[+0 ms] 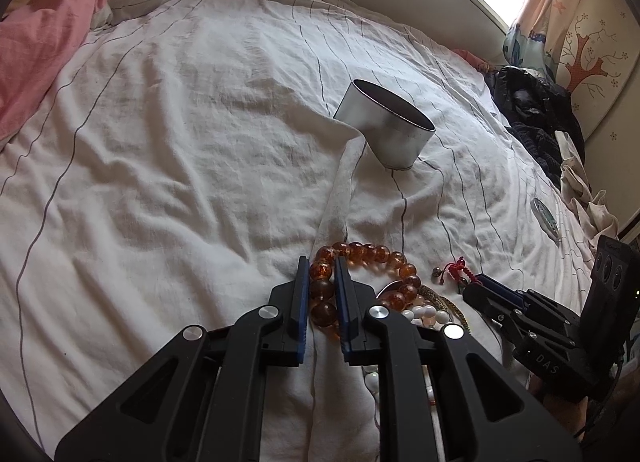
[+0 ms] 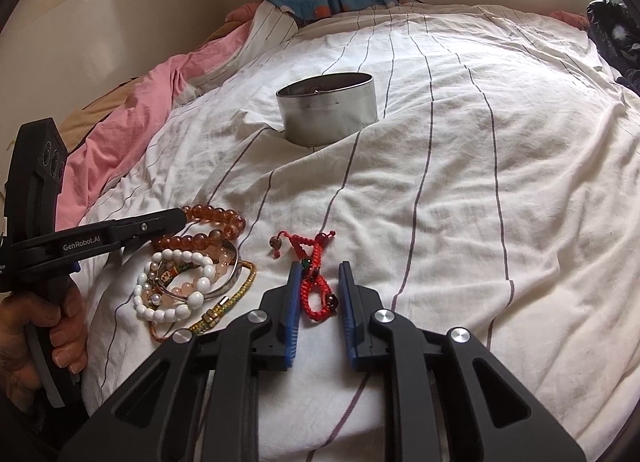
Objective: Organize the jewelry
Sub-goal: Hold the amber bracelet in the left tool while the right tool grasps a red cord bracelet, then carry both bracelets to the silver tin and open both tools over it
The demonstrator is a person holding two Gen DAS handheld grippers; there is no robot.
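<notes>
On the striped white bedsheet [image 2: 460,190] a round metal tin [image 2: 328,110] is sitting open (slightly tilted), well beyond the jewelry. The left gripper [image 1: 323,268] is pinching the amber bead bracelet [image 1: 372,258]. The right gripper [image 2: 319,268] is standing slightly open around the red braided bracelet [image 2: 314,282], its pads not touching it.

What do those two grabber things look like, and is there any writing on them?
Both are black plastic with cut-out arms, round silver pins and blue ribbed pads on the fingers. The left gripper has "GenRobot.AI" in white on its side in the right wrist view, and a curved trigger under the bare hand holding it. The right gripper shows "DAS" lettering and a block with round lenses in the left wrist view.
</notes>
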